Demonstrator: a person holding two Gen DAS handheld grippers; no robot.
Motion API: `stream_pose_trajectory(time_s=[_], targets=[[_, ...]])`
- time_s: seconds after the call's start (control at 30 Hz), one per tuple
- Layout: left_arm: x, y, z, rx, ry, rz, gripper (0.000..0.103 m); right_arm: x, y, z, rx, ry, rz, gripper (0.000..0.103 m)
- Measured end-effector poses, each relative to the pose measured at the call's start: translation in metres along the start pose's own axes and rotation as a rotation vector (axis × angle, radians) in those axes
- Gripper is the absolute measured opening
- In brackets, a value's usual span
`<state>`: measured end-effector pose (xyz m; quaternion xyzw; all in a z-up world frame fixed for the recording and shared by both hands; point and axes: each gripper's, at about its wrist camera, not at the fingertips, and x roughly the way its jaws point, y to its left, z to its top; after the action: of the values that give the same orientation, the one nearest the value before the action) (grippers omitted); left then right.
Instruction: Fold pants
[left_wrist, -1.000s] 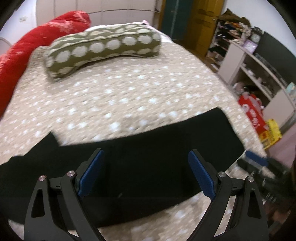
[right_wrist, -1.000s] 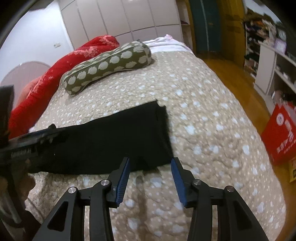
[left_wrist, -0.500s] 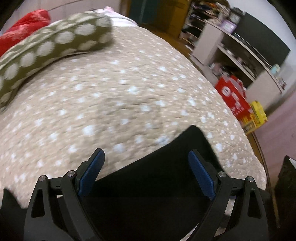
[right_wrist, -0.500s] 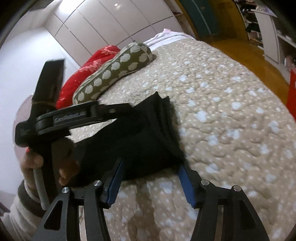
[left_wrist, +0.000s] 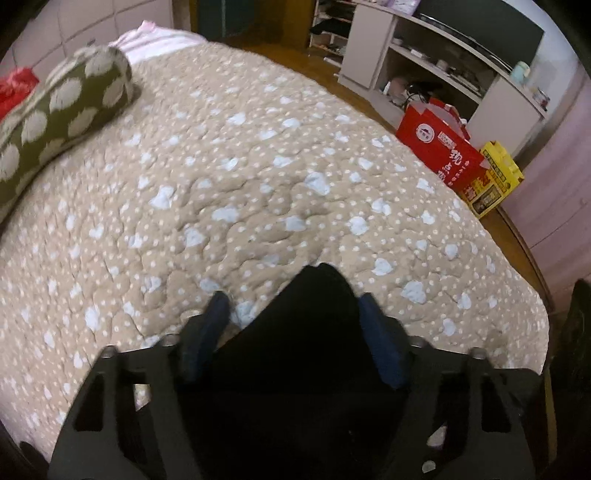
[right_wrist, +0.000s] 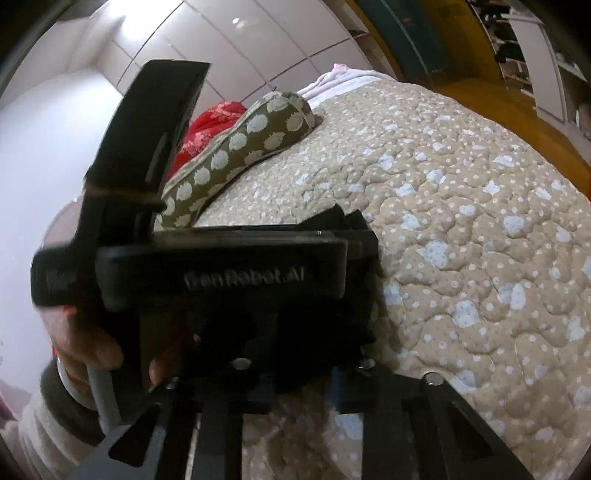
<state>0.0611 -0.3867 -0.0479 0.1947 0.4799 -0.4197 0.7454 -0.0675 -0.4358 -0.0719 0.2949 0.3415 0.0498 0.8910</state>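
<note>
On the bed (left_wrist: 258, 166), near its front edge, black pants (left_wrist: 310, 350) lie on the dotted beige quilt, one corner poking forward between the left tool's blue pads.

Left tool (left_wrist: 295, 314): pitched steeply down at the bed, jaws have just been closing, fabric between them. Right pad sits against the cloth, left pad (left_wrist: 210, 325) shows a sliver of quilt beside it, so no firm pinch visible. Blurred, hard to say more.

Right tool (right_wrist: 299, 391): angled down at a shallower pitch, jaws have just been closing too, now narrow, with dark fabric bunched right at the tips. Pads mostly hidden, so I cannot tell if it actually grips.

Right wrist view: left hand (right_wrist: 88, 347) wraps the left tool's handle, pale sleeve at the wrist, tool body crossing just ahead of the right tool.

Spotted green pillow (left_wrist: 55, 118) sits well back at the head of the bed.
</note>
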Motion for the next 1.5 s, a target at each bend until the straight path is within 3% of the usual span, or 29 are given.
stream_pose_trajectory(time_s=[0.07,0.13,0.27,0.37,0.47,0.53,0.67,0.7,0.8,0.83,0.9,1.0,1.07,1.17,1.23,1.27,1.33,1.4,1.5], targets=[[-0.009,0.001,0.002,-0.003,-0.007,-0.043,0.028,-0.005,0.007,0.003,-0.025,-0.016,0.009,0.014],[-0.023,0.007,0.001,-0.016,-0.022,-0.056,0.020,-0.015,0.020,0.006,-0.056,-0.041,0.034,0.012],[-0.067,0.024,-0.006,-0.070,-0.092,-0.087,0.019,-0.033,0.058,0.014,-0.144,-0.077,0.091,0.012],[-0.108,0.039,-0.021,-0.091,-0.163,-0.063,0.019,-0.038,0.090,0.016,-0.215,-0.084,0.140,0.011],[-0.146,0.072,-0.048,-0.180,-0.209,-0.042,0.019,-0.033,0.127,0.014,-0.291,-0.067,0.194,0.011],[-0.168,0.097,-0.072,-0.242,-0.240,0.001,0.023,-0.019,0.156,0.007,-0.349,-0.032,0.234,0.011],[-0.198,0.154,-0.128,-0.404,-0.260,0.079,0.062,0.027,0.201,-0.021,-0.426,0.051,0.265,0.014],[-0.202,0.166,-0.142,-0.448,-0.261,0.089,0.065,0.047,0.213,-0.031,-0.439,0.096,0.268,0.017],[-0.212,0.193,-0.182,-0.555,-0.264,0.109,0.065,0.088,0.238,-0.055,-0.471,0.276,0.315,0.044],[-0.213,0.197,-0.194,-0.576,-0.261,0.117,0.065,0.091,0.240,-0.058,-0.465,0.310,0.349,0.043],[-0.214,0.201,-0.208,-0.595,-0.257,0.122,0.067,0.076,0.239,-0.055,-0.458,0.285,0.412,0.044],[-0.203,0.195,-0.221,-0.624,-0.240,0.077,0.069,0.045,0.219,-0.033,-0.460,0.160,0.330,0.044],[-0.195,0.187,-0.221,-0.627,-0.226,0.072,0.069,0.037,0.196,-0.016,-0.428,0.089,0.210,0.044],[-0.171,0.171,-0.217,-0.628,-0.197,0.059,0.074,0.054,0.166,-0.007,-0.356,0.099,0.056,0.037],[-0.151,0.167,-0.215,-0.648,-0.151,0.069,0.074,0.072,0.154,-0.008,-0.344,0.127,0.019,0.034],[-0.146,0.164,-0.215,-0.647,-0.156,0.102,0.073,0.080,0.152,-0.009,-0.344,0.140,-0.003,0.034],[-0.144,0.157,-0.212,-0.614,-0.172,0.163,0.054,0.085,0.152,-0.013,-0.367,0.137,-0.035,0.034],[-0.146,0.156,-0.208,-0.596,-0.173,0.160,0.015,0.080,0.159,-0.013,-0.382,0.129,-0.044,0.034],[-0.159,0.160,-0.208,-0.615,-0.197,0.149,0.014,0.061,0.167,-0.010,-0.390,0.113,-0.014,0.034]])
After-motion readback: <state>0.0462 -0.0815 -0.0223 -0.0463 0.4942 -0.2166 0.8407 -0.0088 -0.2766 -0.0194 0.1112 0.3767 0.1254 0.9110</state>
